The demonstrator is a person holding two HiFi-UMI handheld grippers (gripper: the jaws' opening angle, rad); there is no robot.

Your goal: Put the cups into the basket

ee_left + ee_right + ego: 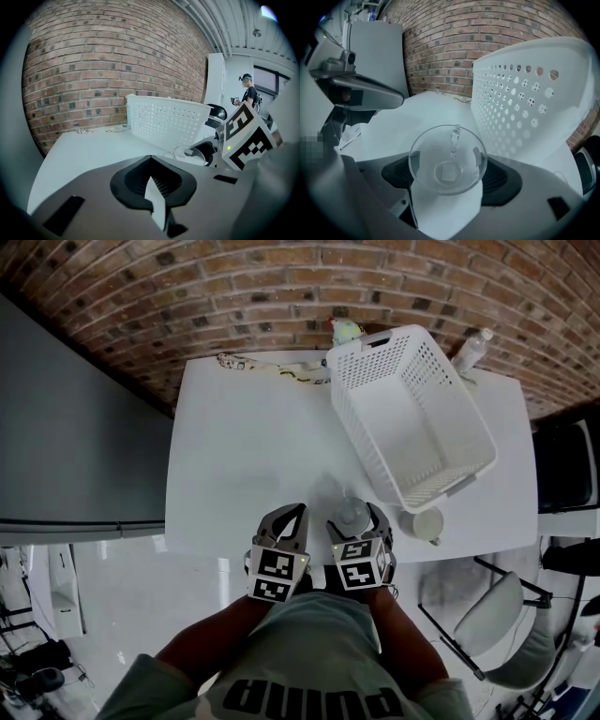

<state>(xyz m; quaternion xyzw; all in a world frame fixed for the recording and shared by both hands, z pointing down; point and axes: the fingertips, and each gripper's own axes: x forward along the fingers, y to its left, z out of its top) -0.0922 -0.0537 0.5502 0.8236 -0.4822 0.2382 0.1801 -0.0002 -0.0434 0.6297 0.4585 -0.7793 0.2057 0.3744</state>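
Note:
A clear glass cup stands near the table's front edge, and my right gripper is shut on it. In the right gripper view the glass cup sits upright between the jaws of the right gripper, whose pads press its sides. Just left of it my left gripper is shut on nothing; in its own view the left gripper shows only a thin sliver between the jaws. A second, cream cup stands by the near end of the empty white basket, whose perforated wall rises close on the right.
A white table carries a thin cord along its back edge, a small green object and a plastic bottle behind the basket. A grey chair stands at the right and a grey panel at the left.

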